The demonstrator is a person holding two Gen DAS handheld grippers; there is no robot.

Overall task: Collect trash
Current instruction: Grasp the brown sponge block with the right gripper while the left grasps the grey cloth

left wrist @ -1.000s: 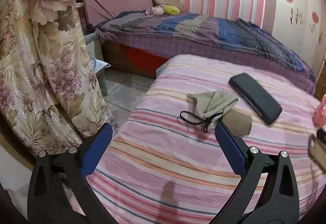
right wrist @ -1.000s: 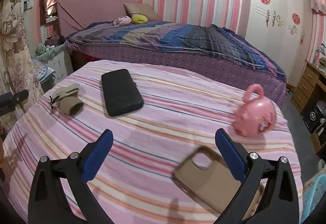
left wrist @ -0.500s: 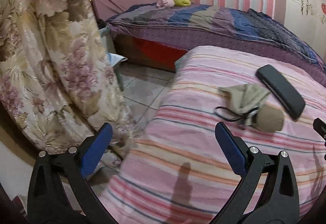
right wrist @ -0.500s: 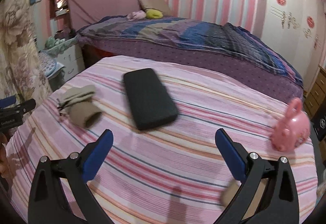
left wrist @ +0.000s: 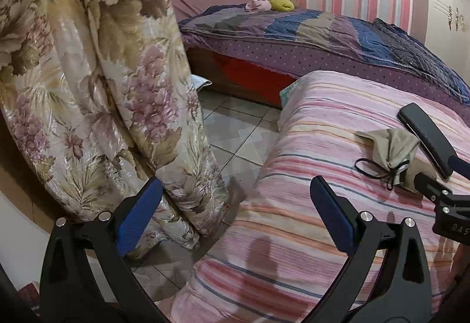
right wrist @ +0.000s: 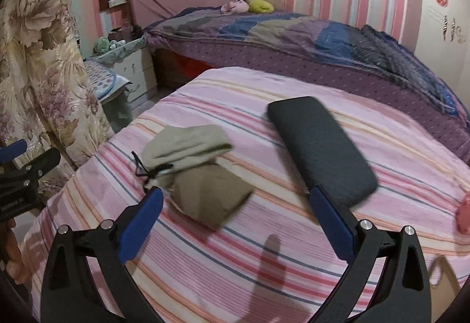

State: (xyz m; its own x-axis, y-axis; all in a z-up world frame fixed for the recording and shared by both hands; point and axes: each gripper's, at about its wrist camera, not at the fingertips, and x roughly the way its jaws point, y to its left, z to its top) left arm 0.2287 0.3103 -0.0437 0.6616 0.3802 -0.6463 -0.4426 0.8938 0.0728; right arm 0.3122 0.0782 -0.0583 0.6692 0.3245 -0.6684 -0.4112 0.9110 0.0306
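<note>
Both grippers stand with jaws spread wide and nothing between the blue pads. Left gripper point(left wrist: 235, 211) hangs over the near left corner of the striped bedspread point(left wrist: 308, 234), its left pad in front of the floral curtain point(left wrist: 88, 73). Right gripper point(right wrist: 233, 212) hangs over the middle of the same bedspread.

Change from the earlier frames: the left view has swung further left, so more curtain and tiled floor point(left wrist: 235, 135) now show. The right view has closed in on the drawstring pouch point(right wrist: 188, 143) and the brown folded item point(right wrist: 211, 196) touching it; both now lie just ahead of the left pad.

View differences: the right view shows the black case point(right wrist: 320, 149) in full, just beside the pouch, plus a white bedside cabinet point(right wrist: 132, 70). The left view shows the case only at its right edge, partly behind the right gripper's body, and shows the floor gap between bedspread and far bed point(left wrist: 293, 29).

Limits: a pink object point(right wrist: 464, 214) and a tan object point(right wrist: 443, 279) are cut off at the right edge of the right view and cannot be identified. The brown item is blurred. Which item is the trash cannot be determined.
</note>
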